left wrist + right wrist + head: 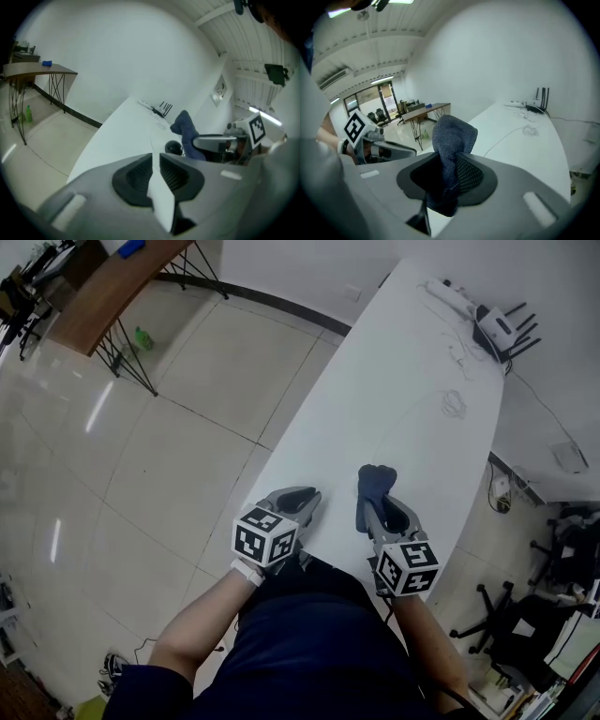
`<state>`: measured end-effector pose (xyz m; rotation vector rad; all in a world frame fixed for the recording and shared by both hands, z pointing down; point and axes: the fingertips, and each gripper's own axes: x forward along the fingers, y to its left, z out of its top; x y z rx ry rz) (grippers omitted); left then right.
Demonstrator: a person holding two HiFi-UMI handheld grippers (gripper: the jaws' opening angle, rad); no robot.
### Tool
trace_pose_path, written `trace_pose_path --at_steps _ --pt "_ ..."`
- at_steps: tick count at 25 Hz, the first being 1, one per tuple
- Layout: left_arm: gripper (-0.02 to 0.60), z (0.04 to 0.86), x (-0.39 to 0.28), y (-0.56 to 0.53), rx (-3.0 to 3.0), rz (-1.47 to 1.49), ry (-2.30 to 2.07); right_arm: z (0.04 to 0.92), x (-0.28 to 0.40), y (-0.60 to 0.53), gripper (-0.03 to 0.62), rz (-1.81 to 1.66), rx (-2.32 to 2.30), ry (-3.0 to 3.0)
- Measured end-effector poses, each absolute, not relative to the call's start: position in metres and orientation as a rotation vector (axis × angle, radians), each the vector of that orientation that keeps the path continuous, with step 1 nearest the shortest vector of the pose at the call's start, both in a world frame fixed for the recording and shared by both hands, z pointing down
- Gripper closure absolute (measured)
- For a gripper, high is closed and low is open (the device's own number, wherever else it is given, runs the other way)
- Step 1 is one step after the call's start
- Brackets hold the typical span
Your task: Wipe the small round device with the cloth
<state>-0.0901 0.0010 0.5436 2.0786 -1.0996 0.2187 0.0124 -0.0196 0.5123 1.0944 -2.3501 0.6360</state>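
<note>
Two hand-held grippers, one cloth and one device noted.

The left gripper (pixel 155 158) is over the near end of the long white table (pixel 375 409). Its jaws are a narrow slit apart, with nothing between them and only table top showing through.

The right gripper (pixel 382 507) is clamped on the one dark blue knitted cloth (pixel 452 136). The cloth bunches up above the pads and hangs down below them.

The one small round black device (pixel 174 147) sits on the table just beside the hanging cloth, on the side toward the left gripper (seen only in the left gripper view). Whether cloth and device touch cannot be told.

At the far end of the table there is one black-and-white router with antennas (pixel 497 329), one white power strip (pixel 448 294) and one loose coil of white cable (pixel 454 405).

On the floor are one wooden desk (pixel 103 287) and one green bottle (pixel 142 336).
</note>
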Motion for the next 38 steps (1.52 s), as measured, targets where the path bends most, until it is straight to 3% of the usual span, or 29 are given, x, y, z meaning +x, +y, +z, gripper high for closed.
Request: trace_pose_path --at_steps 6,22,38 --pt "0.534 0.536 -0.076 0.004 2.114 0.216 -1.072 0.531 0.030 -0.028 0.484 1.090 1.178 -2.279" --pt "0.535 0.553 -0.102 0.006 2.027 0.227 -1.096 0.595 -0.020 -0.006 0.484 0.684 0.914 -2.145" --pt "0.531 0.571 -0.088 -0.011 2.025 0.284 -0.960 0.634 -0.032 0.014 0.484 1.087 0.891 -2.078"
